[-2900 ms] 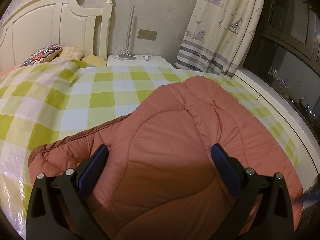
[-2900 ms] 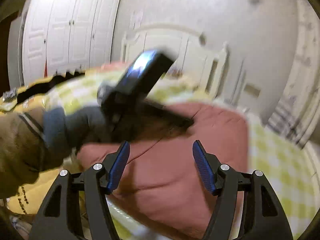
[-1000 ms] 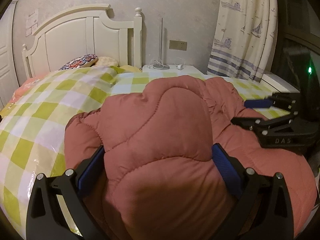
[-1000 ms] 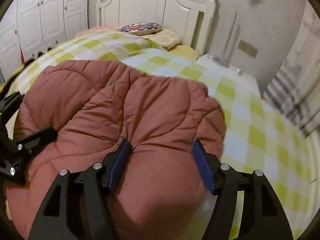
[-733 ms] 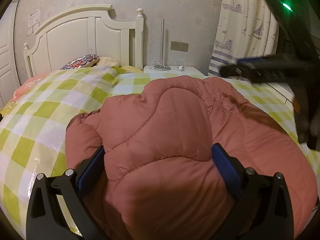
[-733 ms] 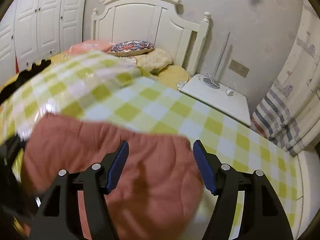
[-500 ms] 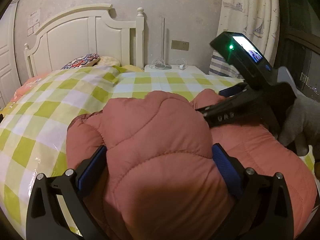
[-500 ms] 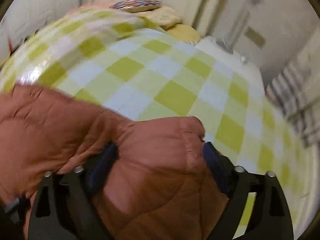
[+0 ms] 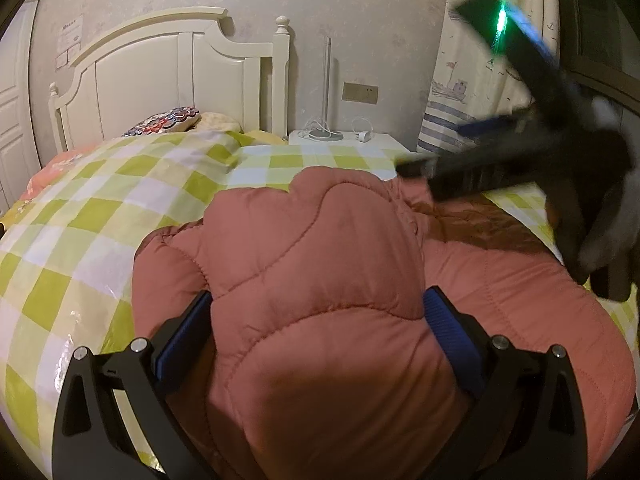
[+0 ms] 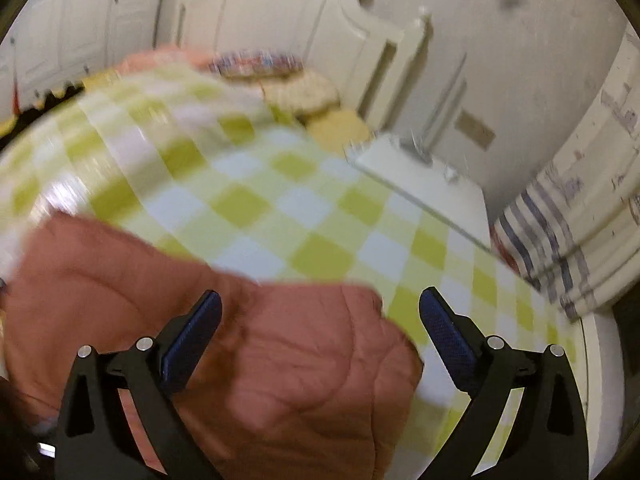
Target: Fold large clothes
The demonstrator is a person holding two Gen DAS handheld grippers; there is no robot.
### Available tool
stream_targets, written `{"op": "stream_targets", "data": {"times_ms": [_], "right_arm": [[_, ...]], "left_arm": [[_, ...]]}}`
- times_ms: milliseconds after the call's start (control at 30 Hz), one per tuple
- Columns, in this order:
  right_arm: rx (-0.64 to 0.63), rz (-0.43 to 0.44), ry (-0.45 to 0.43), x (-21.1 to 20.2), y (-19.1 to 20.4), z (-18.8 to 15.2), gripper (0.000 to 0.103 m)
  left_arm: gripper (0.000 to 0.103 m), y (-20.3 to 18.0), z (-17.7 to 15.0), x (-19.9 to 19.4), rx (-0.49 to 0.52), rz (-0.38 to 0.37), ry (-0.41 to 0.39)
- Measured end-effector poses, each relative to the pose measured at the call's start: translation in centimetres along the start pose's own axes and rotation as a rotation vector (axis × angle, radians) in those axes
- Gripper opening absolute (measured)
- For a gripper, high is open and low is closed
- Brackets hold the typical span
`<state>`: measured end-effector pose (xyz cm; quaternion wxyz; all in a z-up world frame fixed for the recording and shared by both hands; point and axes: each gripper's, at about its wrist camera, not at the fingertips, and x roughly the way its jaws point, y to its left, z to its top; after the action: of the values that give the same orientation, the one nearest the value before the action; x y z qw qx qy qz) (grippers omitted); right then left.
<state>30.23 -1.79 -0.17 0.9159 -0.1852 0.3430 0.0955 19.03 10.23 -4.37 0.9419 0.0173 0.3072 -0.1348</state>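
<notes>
A puffy salmon-red quilted coat [image 9: 320, 280] lies bunched on the green-and-white checked bed cover [image 9: 100, 208]. My left gripper [image 9: 316, 320] is wide open, with a thick fold of the coat bulging up between its blue pads; whether the pads press it I cannot tell. The right gripper shows blurred in the left wrist view [image 9: 500, 152], raised above the coat's far right part. In the right wrist view my right gripper [image 10: 320, 324] is open and empty, hovering over the coat's corner [image 10: 300, 352].
A white headboard [image 9: 172, 80] and pillows [image 9: 168, 120] are at the bed's far end. A white nightstand [image 9: 344, 140] with a lamp pole and cables stands beside it. A striped sailboat curtain [image 9: 460, 80] hangs at the right, white wardrobes [image 10: 60, 40] at the left.
The right gripper has let go of the coat's far edge, opened wider and lifted up and away, moving fast. My left gripper has stayed put with the fold between its fingers.
</notes>
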Motion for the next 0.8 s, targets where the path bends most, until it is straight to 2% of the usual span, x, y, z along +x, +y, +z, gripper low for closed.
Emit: {"op": "stream_targets", "data": {"times_ms": [67,100,200,267,333,433,533,667,733,800], "right_arm": [[-0.019,0.029,-0.027,-0.5,0.8,0.9,0.095],[-0.05,0.038,-0.003,0.3,1.7,1.0,0.095],[-0.136,0.068,0.141,4.6,4.1,-0.5,0.095],[-0.068,0.114,0.167,5.8,3.2,-0.8,0.097],[-0.049,0.112,0.169,5.6,2.7,-0.7,0.098],[-0.081,0.046,0.122,4.5,3.5,-0.8,0.098],[-0.089,-0.013,0.034,2.3,3.6,-1.0,0.098],[0.026,-0.016,-0.087,-3.1,1.1,-2.0,0.098],[0.112,0.001,-0.112,-5.3,-0.5,-3.4,0.098],[0.164,0.036,-0.097,-6.2,-1.4,-5.2,0.098]], "left_arm": [[0.101,0.1,0.0,0.0,0.002,0.002,-0.002],[0.101,0.2,-0.1,0.0,0.001,0.002,-0.002],[0.101,0.1,-0.1,0.1,0.007,0.004,0.002],[0.101,0.3,-0.1,0.3,0.011,0.013,0.01],[0.101,0.5,-0.1,0.3,0.012,0.008,0.009],[0.101,0.5,-0.2,0.2,0.015,0.008,0.004],[0.101,0.5,-0.3,0.1,0.014,0.003,0.001],[0.101,0.4,-0.6,-0.2,0.014,0.003,-0.005],[0.101,0.4,-0.6,-0.2,0.009,0.001,-0.005],[0.101,0.4,-0.5,-0.2,0.008,0.001,-0.005]]}}
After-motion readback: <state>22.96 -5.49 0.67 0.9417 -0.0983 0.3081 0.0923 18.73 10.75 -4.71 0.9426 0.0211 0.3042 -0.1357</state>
